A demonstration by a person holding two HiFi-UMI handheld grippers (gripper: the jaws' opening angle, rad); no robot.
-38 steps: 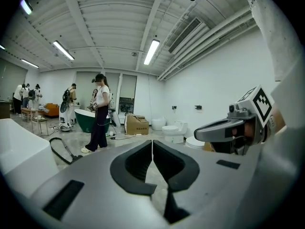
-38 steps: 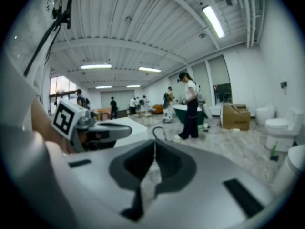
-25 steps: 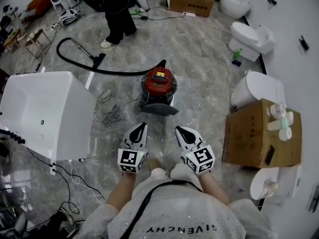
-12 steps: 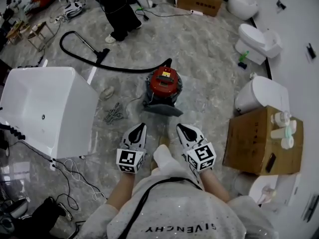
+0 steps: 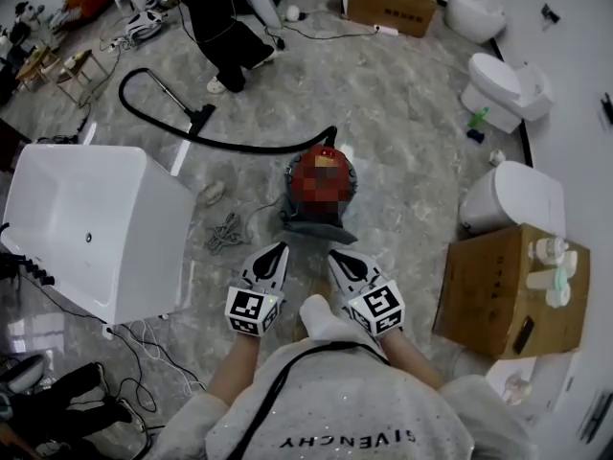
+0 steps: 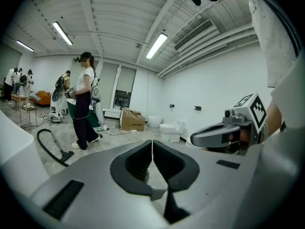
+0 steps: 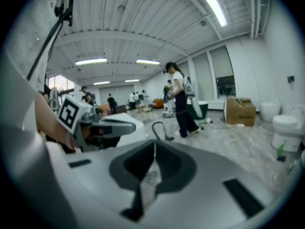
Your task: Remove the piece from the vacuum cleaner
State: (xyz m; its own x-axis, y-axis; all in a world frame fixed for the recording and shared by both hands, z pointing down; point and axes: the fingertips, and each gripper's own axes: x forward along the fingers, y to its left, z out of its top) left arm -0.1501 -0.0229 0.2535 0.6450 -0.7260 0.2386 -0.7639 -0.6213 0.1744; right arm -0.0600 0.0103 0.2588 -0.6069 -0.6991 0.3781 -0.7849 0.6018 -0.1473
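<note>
The red vacuum cleaner (image 5: pixel 320 186) stands on the marble floor just ahead of me. Its black hose (image 5: pixel 239 143) curves away to the left and ends in a floor nozzle (image 5: pixel 201 115). My left gripper (image 5: pixel 279 248) and right gripper (image 5: pixel 334 255) hang side by side a little short of the vacuum's grey base, both shut and empty. In the left gripper view the jaws (image 6: pixel 152 142) meet in a thin line, with the right gripper (image 6: pixel 224 132) beside them. In the right gripper view the jaws (image 7: pixel 154 149) are also shut, and the hose (image 7: pixel 159 130) shows beyond them.
A white bathtub (image 5: pixel 86 214) stands to the left, with a tangle of cable (image 5: pixel 225 228) beside it. A cardboard box (image 5: pixel 508 276) with bottles and two toilets (image 5: pixel 503 84) stand on the right. A person (image 5: pixel 225 27) stands beyond the hose.
I have stepped toward the vacuum cleaner, so it now lies closer to both gripper tips. Both grippers have stayed shut and empty.
</note>
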